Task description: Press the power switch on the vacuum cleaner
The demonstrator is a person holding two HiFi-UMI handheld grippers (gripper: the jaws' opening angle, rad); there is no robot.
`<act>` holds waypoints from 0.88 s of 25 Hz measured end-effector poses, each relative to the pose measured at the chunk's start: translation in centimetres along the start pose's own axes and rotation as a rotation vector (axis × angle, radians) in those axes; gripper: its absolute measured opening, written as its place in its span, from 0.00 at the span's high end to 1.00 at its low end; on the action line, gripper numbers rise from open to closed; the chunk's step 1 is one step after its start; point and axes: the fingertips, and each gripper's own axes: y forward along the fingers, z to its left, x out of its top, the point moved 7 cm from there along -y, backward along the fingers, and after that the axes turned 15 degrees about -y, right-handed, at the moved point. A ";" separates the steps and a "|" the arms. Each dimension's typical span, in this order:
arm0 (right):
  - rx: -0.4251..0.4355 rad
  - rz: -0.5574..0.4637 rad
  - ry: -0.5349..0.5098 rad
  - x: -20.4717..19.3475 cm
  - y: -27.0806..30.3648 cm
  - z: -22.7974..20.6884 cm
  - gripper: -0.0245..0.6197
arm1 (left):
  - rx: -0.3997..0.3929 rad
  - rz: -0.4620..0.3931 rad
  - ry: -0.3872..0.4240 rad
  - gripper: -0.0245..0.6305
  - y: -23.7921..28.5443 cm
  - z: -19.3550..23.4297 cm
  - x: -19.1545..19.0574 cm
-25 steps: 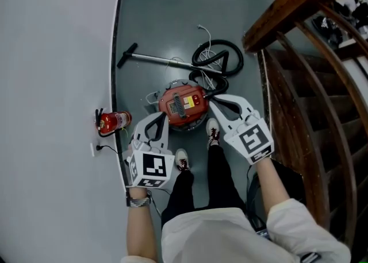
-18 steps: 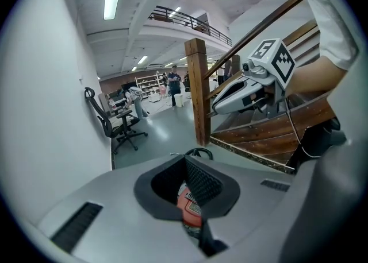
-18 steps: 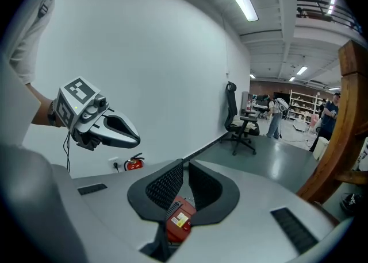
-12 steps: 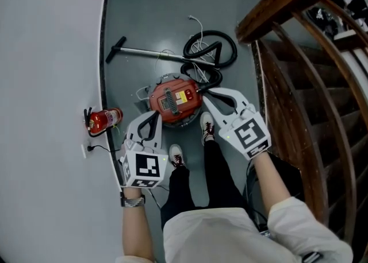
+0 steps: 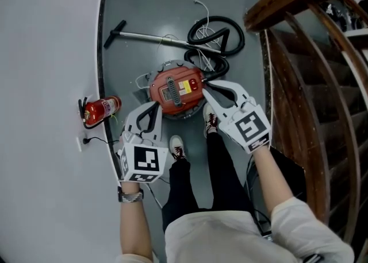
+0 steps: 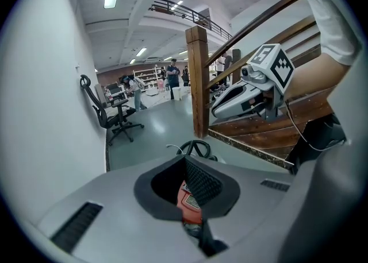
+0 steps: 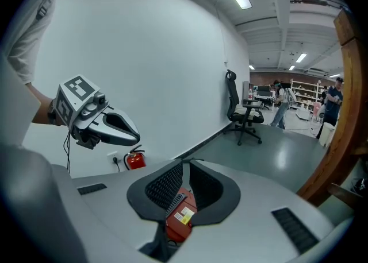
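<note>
A round red vacuum cleaner [image 5: 175, 91] with a grey and yellow panel on top stands on the floor in front of the person's feet. My right gripper [image 5: 205, 85] is shut and empty, its tips over the vacuum's right edge. My left gripper [image 5: 154, 107] is also shut and empty, its tips just off the vacuum's lower left side. In each gripper view the red body shows through the window below the closed tips: the vacuum [image 6: 190, 201] under the left gripper [image 6: 185, 158], the vacuum [image 7: 179, 219] under the right gripper [image 7: 185, 163]. I cannot pick out the switch.
A black hose [image 5: 217, 35] is coiled behind the vacuum, and a metal wand [image 5: 146, 37] lies to its left. A red fire extinguisher [image 5: 99, 108] stands by the curved white wall [image 5: 46, 84], near a socket. A wooden stair railing [image 5: 299, 55] runs along the right. An office chair [image 6: 112, 112] is farther off.
Both grippers have come down toward the vacuum. The right gripper's tips now lie over its right edge. Neither gripper's jaws have visibly changed.
</note>
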 end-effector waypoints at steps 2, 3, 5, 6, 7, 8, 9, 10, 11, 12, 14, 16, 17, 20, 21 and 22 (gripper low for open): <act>0.007 0.008 0.010 -0.8 0.7 -0.2 0.89 | 0.003 0.007 -0.003 0.96 0.7 0.4 -0.5; 0.012 0.014 0.016 -1.2 0.9 -0.3 0.86 | 0.005 0.009 -0.007 0.96 1.0 0.6 -0.7; 0.024 0.029 0.024 -2.3 1.4 -0.4 0.81 | 0.012 0.016 -0.017 0.96 1.5 0.9 -1.3; 0.028 0.036 0.025 -2.8 1.6 -0.5 0.80 | 0.016 0.020 -0.021 0.96 1.8 1.0 -1.5; 0.030 0.043 0.024 -3.3 1.9 -0.6 0.80 | 0.020 0.025 -0.024 0.96 2.0 1.1 -1.7; 0.031 0.050 0.023 -3.7 2.2 -0.7 0.80 | 0.024 0.029 -0.027 0.96 2.2 1.1 -2.0; 0.032 0.058 0.021 -4.2 2.5 -0.8 0.80 | 0.026 0.031 -0.030 0.96 2.4 1.2 -2.2; 0.032 0.065 0.020 -4.7 2.8 -0.9 0.80 | 0.028 0.033 -0.033 0.96 2.6 1.3 -2.4; 0.032 0.072 0.020 -5.2 3.2 -1.0 0.80 | 0.029 0.036 -0.036 0.96 2.9 1.4 -2.8; 0.032 0.077 0.023 -5.6 3.6 -1.1 0.80 | 0.031 0.042 -0.040 0.96 3.2 1.4 -3.2; 0.033 0.077 0.035 -6.3 4.5 -1.3 0.79 | 0.039 0.052 -0.050 0.96 3.8 1.6 -3.7; 0.042 0.080 0.042 -7.1 5.1 -1.5 0.79 | 0.047 0.051 -0.056 0.96 4.5 1.6 -3.8; 0.047 0.085 0.041 -7.7 5.4 -1.6 0.79 | 0.047 0.049 -0.059 0.96 4.9 1.6 -3.9; 0.057 0.102 0.046 -9.1 6.4 -1.7 0.79 | 0.049 0.050 -0.068 0.96 6.1 1.4 -4.4; 0.060 0.107 0.050 -9.7 6.7 -1.7 0.79 | 0.051 0.053 -0.072 0.96 6.4 1.4 -4.5; 0.066 0.113 0.057 -10.3 7.1 -1.7 0.79 | 0.053 0.058 -0.075 0.96 6.8 1.4 -4.8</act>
